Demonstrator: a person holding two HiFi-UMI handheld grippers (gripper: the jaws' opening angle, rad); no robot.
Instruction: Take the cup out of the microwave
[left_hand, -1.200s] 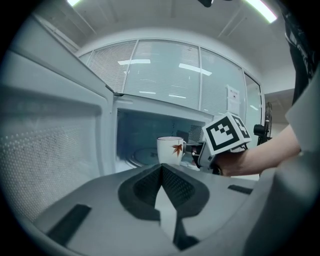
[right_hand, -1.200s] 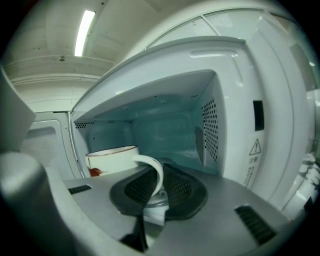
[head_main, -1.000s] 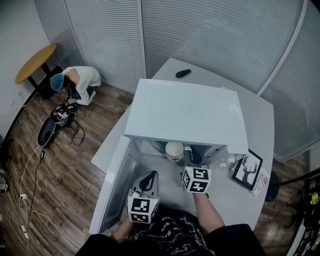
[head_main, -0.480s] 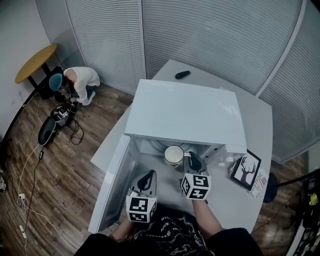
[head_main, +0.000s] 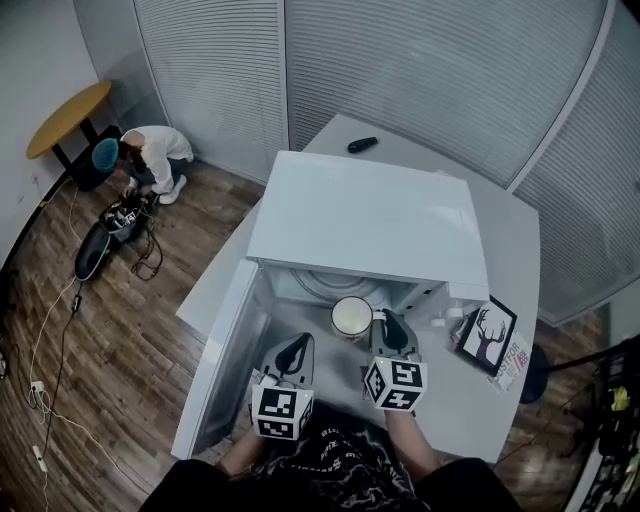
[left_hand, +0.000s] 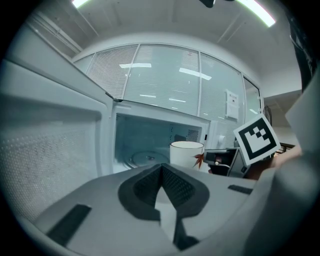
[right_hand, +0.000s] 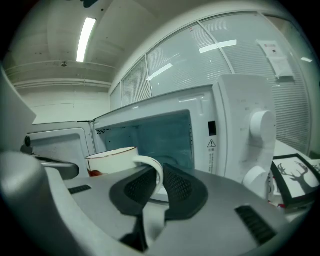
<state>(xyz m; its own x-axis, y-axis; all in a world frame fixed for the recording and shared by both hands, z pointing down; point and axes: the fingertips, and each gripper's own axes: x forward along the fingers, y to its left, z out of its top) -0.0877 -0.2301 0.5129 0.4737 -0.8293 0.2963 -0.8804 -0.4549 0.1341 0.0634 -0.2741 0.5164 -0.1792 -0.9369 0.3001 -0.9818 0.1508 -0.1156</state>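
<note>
The white microwave (head_main: 370, 215) stands on the white table (head_main: 520, 250) with its door (head_main: 215, 370) swung open to the left. My right gripper (head_main: 385, 325) is shut on the handle (right_hand: 154, 167) of the white cup (head_main: 351, 317), which hangs just outside the oven's opening. The cup (right_hand: 111, 159) has a thin dark rim and a red leaf print (left_hand: 201, 160). My left gripper (head_main: 297, 350) is shut with nothing in it, in front of the open door, left of the cup (left_hand: 186, 151). The glass turntable (left_hand: 142, 158) inside is bare.
A framed deer picture (head_main: 487, 335) lies on the table right of the microwave, close to my right arm. A black remote (head_main: 362, 145) lies behind the oven. A person (head_main: 150, 155) crouches on the wooden floor far left, by cables and a round table (head_main: 70, 115).
My right gripper has drawn back toward me with the cup, bringing it from the oven's mouth out in front of the opening. The left gripper has stayed where it was.
</note>
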